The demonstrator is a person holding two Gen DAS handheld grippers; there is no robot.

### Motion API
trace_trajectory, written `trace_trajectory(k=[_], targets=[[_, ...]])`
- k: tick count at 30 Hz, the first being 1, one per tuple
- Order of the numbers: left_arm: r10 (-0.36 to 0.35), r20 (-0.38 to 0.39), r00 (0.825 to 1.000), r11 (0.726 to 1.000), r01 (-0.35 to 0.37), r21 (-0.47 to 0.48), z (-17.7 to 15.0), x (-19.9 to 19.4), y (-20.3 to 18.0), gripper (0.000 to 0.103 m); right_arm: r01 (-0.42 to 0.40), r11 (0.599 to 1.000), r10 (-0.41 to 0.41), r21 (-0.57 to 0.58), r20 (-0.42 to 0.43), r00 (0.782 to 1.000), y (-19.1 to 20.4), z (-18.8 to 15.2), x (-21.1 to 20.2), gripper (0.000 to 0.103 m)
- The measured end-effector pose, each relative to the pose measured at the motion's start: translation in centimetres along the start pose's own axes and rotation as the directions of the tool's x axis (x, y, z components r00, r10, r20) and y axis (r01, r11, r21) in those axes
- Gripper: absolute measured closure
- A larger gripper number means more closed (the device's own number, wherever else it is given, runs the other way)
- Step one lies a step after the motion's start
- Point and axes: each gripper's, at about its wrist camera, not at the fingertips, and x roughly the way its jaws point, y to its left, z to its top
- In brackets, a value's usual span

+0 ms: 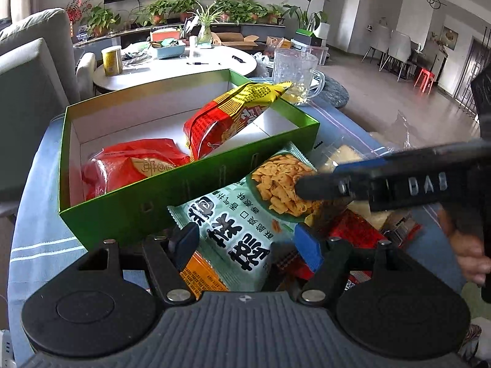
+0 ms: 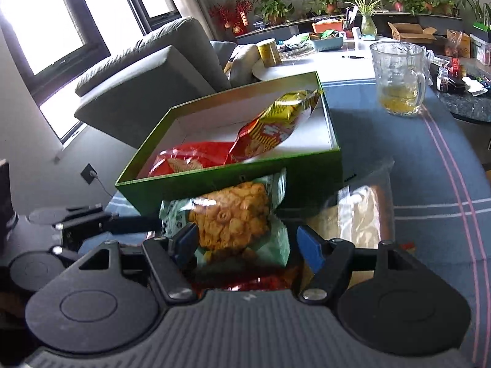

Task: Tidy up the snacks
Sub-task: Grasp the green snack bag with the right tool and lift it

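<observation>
Mint-green snack bag [image 1: 233,230]: lies on the blue tablecloth [image 1: 36,184], top edge against the green box [image 1: 172,190]. Glass mug [image 1: 294,73] stands beyond. Box holds two red bags [image 1: 129,165]. Left gripper [image 1: 245,242] open astride the bag; right gripper [image 2: 245,242] open, the bag between its fingers.

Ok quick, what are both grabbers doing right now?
Left gripper: open, fingers astride the mint-green crinkly snack bag.
Right gripper: cannot tell whether it grips that bag.
</observation>
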Motion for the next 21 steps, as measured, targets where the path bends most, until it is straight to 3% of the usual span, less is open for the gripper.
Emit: trace_trajectory(k=[6,8,15,21], targets=[[-0.008,0.009,1.000,1.000,0.008,-0.016,-0.3,0.0,0.3,0.037,0.007,0.999,-0.007,-0.032,-0.015,1.000,0.3,1.1,1.1,0.024],[-0.002,0.005,1.000,0.999,0.002,-0.038,-0.3,0.0,0.6,0.032,-0.002,0.999,0.000,-0.043,-0.038,0.999,0.4,0.7,1.4,0.024],[-0.034,-0.013,0.999,0.988,0.032,-0.148,-0.4,0.3,2.3,0.030,-0.026,0.998,0.023,-0.059,-0.042,0.999,0.3,-0.3,1.1,0.024],[-0.051,-0.005,0.999,0.992,0.050,-0.119,-0.1,0.6,1.3,0.038,-0.026,0.999,0.024,-0.045,-0.047,0.999,0.3,-0.5,0.9,0.024]])
